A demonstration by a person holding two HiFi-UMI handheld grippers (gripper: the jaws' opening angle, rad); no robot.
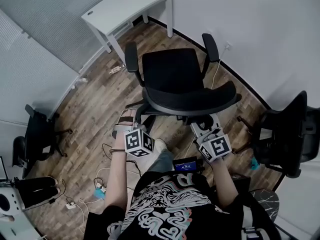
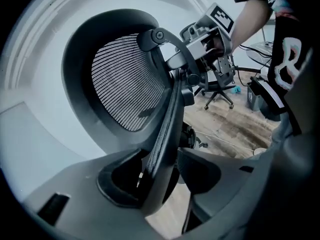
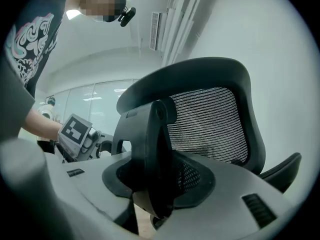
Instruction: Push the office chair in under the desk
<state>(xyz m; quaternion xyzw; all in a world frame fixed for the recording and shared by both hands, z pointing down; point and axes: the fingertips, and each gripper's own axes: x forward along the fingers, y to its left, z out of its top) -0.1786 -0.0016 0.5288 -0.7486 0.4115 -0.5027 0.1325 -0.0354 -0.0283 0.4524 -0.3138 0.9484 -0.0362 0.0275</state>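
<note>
**Left gripper.** The left gripper (image 2: 162,176) is closed on the office chair (image 2: 125,79). In the left gripper view, the dark curved frame strut at the back of the backrest runs up between the two jaws and fills the gap, with both pads against it. The striped mesh panel of the backrest lies beyond the strut, to its left. In the head view, the left gripper (image 1: 129,122) sits at the left end of the backrest rim, and its marker cube points up at the camera.

**Right gripper.** The right gripper (image 3: 152,184) is likewise clamped on the office chair (image 3: 210,119). Its view shows a thick dark bracket of the backrest frame standing between the jaws and held from both sides. The left gripper (image 3: 80,136) shows in the background of this view. In the head view, the right gripper (image 1: 205,129) sits at the right end of the backrest rim.

**Office chair.** In the head view, the office chair (image 1: 172,69) stands on the wood floor (image 1: 95,104) directly ahead of the person. Its seat and armrests point toward the desk (image 1: 125,6). The chair is not under the desk; bare floor separates the two.

**Surroundings.** The white desk stands near the wall corner. A second dark chair (image 1: 287,134) stands at the right, and another dark chair (image 1: 40,134) at the left. Cables (image 1: 102,184) lie on the floor beside the person.
</note>
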